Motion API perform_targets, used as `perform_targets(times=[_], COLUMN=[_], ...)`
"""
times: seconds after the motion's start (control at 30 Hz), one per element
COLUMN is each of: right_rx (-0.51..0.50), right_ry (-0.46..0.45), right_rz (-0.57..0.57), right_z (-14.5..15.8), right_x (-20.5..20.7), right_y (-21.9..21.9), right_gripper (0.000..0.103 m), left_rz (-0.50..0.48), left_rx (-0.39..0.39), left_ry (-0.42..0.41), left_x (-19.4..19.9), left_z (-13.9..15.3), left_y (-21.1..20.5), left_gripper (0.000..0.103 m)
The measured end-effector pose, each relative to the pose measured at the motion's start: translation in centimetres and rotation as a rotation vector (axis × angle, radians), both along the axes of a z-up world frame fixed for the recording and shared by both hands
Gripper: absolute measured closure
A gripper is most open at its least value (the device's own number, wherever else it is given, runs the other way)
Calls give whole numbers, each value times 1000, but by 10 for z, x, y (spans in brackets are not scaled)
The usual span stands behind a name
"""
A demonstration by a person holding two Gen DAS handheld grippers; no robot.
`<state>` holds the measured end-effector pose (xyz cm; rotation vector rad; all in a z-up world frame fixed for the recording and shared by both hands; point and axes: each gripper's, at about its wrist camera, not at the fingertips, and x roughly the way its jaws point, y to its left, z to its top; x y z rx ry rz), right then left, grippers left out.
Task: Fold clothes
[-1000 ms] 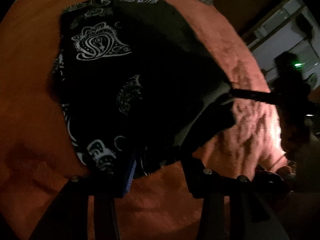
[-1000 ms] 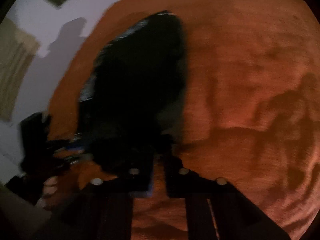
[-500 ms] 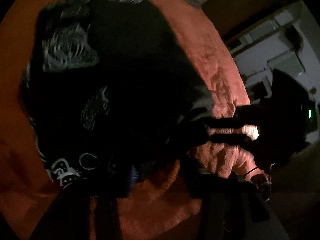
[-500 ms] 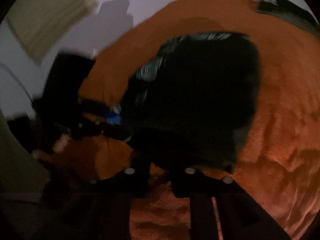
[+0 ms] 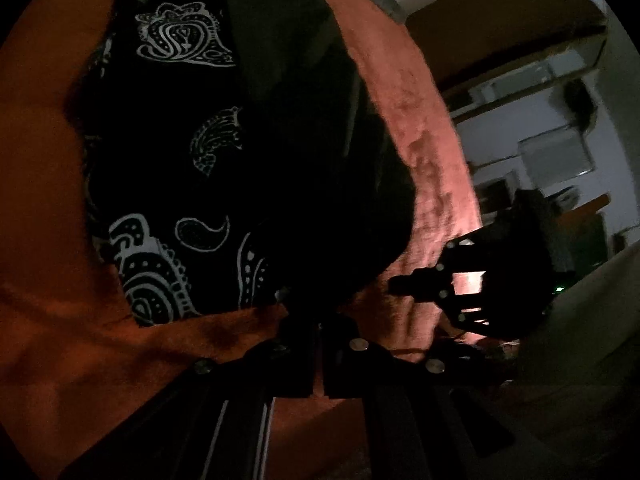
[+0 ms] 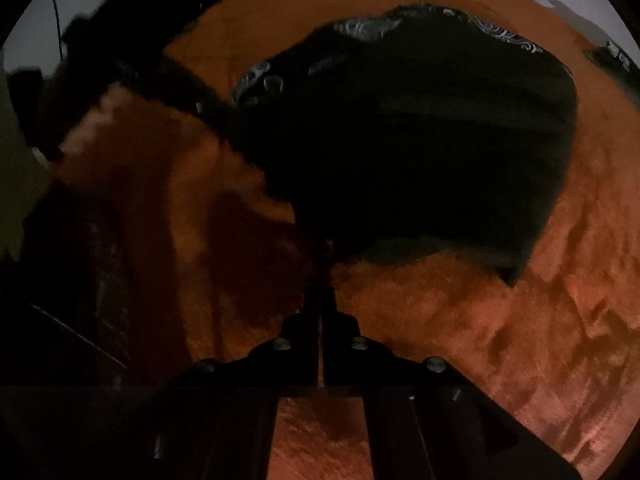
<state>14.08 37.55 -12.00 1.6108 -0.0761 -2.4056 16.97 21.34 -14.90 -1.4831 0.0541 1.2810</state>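
A black garment with white paisley print (image 5: pixel 208 184) lies spread on an orange fuzzy blanket (image 5: pixel 48 200). My left gripper (image 5: pixel 316 314) has its jaws closing to a slit on the garment's near hem. The right wrist view shows it as a dark shape (image 6: pixel 216 110) reaching the cloth's left edge. My right gripper (image 6: pixel 323 280) is closing too, fingers together, with the near corner of the garment (image 6: pixel 420 152) drawn down into them. From the left wrist it is a dark silhouette (image 5: pixel 396 282) at the cloth's right edge.
The blanket (image 6: pixel 500 320) is rumpled to the right of the garment. Beyond its far edge are a pale wall and shelving (image 5: pixel 540 120). Another dark patterned item (image 6: pixel 612 60) lies at the blanket's far right corner.
My left jaws went from wide open across the hem to shut on it. The right gripper rolled and moved in, coming nearer to the left one at the garment's edge.
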Motion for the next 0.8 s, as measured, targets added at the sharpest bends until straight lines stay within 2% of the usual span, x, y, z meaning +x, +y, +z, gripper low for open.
perform_targets(times=[0.07,0.13,0.2,0.23,0.3,0.33,0.4,0.43,0.47,0.53,0.6,0.67,0.73,0.8], right_rx=[-45,-65,-68,-69,-84,-85,-82,-47,-22,23,0,-13,-30,-75], right_ry=[50,105,153,176,200,182,144,102,58,-25,-53,-81,-55,39], right_rz=[-31,-94,-147,-169,-210,-228,-264,-271,-274,-280,-302,-320,-328,-334], right_z=[14,29,41,45,48,42,31,20,12,-5,-8,-8,1,24], right_x=[1,-4,-5,-5,-6,-11,-21,-26,-28,-30,-26,-24,-20,-17], right_y=[8,23,36,42,53,54,57,53,52,49,52,56,59,63], right_gripper=[102,94,66,64,64,64,64,65,72,75,75,75,75,75], left_rz=[-10,-14,1,12,37,49,89,98,94,67,13,-18,19,92], left_rx=[15,19,9,13,31,43,70,80,89,84,62,-102,-118,-67], left_ry=[15,30,20,28,58,79,193,272,352,406,421,539,505,422], left_x=[-3,-7,-11,-15,-23,-24,-24,-22,-20,-14,-6,0,-7,-18], left_z=[5,10,9,12,21,26,46,56,64,61,44,13,1,11], left_y=[-2,-3,-2,-4,-6,-4,1,6,12,34,57,77,70,54], left_gripper=[100,97,93,93,93,93,93,93,92,87,83,83,83,83])
